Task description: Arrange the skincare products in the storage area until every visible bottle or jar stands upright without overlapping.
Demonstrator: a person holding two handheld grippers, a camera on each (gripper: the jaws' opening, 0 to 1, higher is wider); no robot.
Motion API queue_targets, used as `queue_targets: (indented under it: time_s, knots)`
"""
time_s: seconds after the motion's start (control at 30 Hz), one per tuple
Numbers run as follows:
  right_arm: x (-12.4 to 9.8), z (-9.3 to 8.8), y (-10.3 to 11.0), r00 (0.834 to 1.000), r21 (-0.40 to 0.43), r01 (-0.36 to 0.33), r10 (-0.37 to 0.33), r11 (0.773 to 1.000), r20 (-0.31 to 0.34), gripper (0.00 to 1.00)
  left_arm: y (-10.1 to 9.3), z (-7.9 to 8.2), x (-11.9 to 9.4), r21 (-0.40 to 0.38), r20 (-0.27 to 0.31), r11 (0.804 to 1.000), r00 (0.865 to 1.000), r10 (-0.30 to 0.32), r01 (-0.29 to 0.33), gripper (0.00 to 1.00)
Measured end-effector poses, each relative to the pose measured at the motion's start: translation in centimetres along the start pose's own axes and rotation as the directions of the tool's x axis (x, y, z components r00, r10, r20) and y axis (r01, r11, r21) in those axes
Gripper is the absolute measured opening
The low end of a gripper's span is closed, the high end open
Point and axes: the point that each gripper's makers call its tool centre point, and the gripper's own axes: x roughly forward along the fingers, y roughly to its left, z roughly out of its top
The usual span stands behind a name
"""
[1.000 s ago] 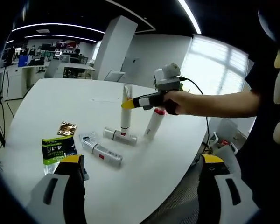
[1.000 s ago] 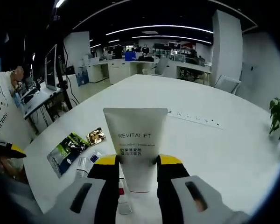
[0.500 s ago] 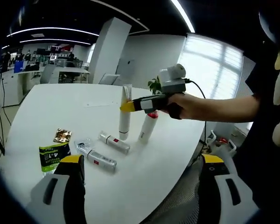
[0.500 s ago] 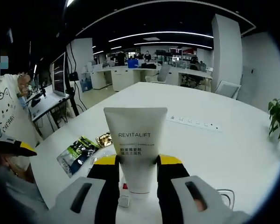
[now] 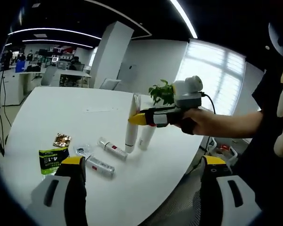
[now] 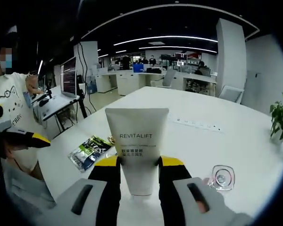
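In the left gripper view my left gripper [image 5: 139, 190] sits at the bottom edge with jaws wide apart, nothing between them. Lower left on the white table [image 5: 47, 110] there's a green sachet [image 5: 49, 159], a small gold packet [image 5: 62, 140] and two white tubes [image 5: 105, 157] lying flat, long axes running diagonally. Centre frame, the right gripper [image 5: 140, 119] reaches in from the right, hand [image 5: 193, 123] wrapped round the handle, arm level, clamped on the Revitalift tube [image 5: 131, 125] standing upright. Another white bottle [image 5: 145, 135] stands just behind it, partly hidden. In the right gripper view that tube [image 6: 137, 149] fills the middle, crimped end up, cap hidden between the jaws.
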Motion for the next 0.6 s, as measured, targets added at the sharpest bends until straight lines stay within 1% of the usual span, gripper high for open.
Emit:
queue_targets:
  time_s: [0.17,0.37,0.47,0.6]
  knots:
    - [-1.5,-0.5,1.3,1.000,-0.001,-0.010,0.010,1.000,0.008,0.30,-0.3,0.4,0.0,-0.008,0.009,1.000,1.000,-0.005,0.005,0.92]
    - [-3.4,-0.7,3.2,0.999,-0.004,-0.028,0.029,1.000,0.026,0.30,-1.2,1.6,0.3,-0.026,0.042,0.999,0.999,-0.028,0.030,0.88]
    - [-4.2,-0.7,4.1,0.999,-0.012,-0.039,0.039,0.999,0.033,0.30,-1.4,2.1,0.5,-0.033,0.053,0.999,0.998,-0.037,0.039,0.85]
    - [-5.1,-0.7,5.1,0.998,-0.023,-0.051,0.052,0.998,0.041,0.30,-1.9,2.6,0.8,-0.042,0.067,0.998,0.996,-0.050,0.053,0.74]
